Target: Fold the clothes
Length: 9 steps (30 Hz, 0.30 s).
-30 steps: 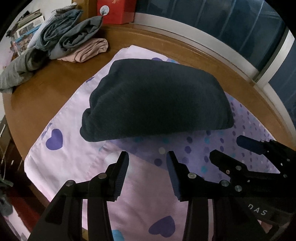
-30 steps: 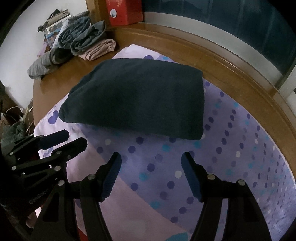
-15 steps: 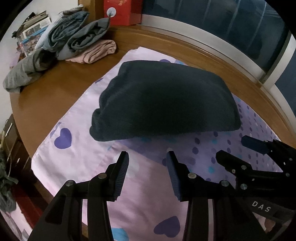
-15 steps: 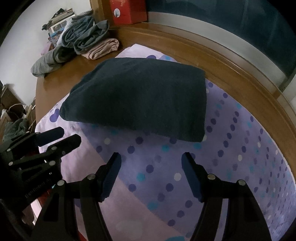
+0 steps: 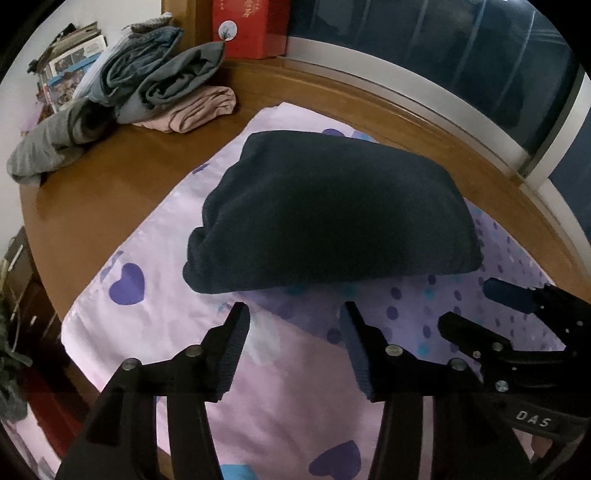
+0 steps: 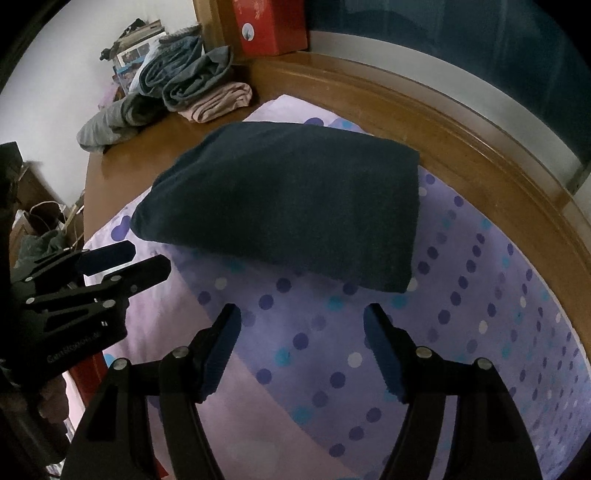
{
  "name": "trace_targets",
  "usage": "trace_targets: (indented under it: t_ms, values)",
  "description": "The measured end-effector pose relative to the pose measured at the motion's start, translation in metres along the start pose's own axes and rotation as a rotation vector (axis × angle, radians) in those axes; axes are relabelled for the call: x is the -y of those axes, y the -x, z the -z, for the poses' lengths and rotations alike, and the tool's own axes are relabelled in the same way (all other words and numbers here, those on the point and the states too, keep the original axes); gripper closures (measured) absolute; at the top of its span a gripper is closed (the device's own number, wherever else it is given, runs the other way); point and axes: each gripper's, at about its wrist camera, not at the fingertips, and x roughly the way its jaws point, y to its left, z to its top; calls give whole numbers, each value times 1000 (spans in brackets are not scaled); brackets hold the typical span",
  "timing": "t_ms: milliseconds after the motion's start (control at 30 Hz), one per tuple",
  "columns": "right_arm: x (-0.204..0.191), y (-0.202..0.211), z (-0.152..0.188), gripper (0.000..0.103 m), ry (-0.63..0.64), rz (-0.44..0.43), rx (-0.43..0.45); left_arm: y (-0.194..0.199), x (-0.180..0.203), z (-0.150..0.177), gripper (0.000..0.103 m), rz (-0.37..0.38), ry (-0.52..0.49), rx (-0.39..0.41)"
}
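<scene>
A dark navy garment (image 5: 332,210) (image 6: 288,206) lies folded into a thick rectangle on a pink and purple cloth (image 5: 280,387) (image 6: 461,332) with hearts and dots. My left gripper (image 5: 295,314) hovers just in front of its near edge, jaws opening, nothing between them. My right gripper (image 6: 301,314) hangs beside it, also short of the garment's near edge, open and empty. Each gripper shows in the other's view: the right gripper (image 5: 476,310) at the lower right, the left gripper (image 6: 147,258) at the left.
Several folded and rolled grey, blue and pink clothes (image 5: 155,85) (image 6: 184,92) sit piled at the far left of the round wooden table (image 5: 110,177) (image 6: 480,129). A red box (image 5: 247,26) (image 6: 269,26) stands behind them. A dark window runs along the far edge.
The left gripper's jaws have spread wider apart. Both views have tilted slightly, so the garment and clothes pile sit a bit lower and further right in frame.
</scene>
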Motion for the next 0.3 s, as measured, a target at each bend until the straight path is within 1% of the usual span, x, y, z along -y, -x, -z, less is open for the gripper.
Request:
trace_targets:
  t_ms: [67,200,300]
  values:
    - [0,0,0,32,1,-1,-1,0,2,1,51,-15,-11,4]
    - [-2,-1,-1,32,9,-6,1,1,2,1,51,-4,-13,7]
    - [-2,0,0,32,12,-6,3,2,2,2,51,-12,-23,10]
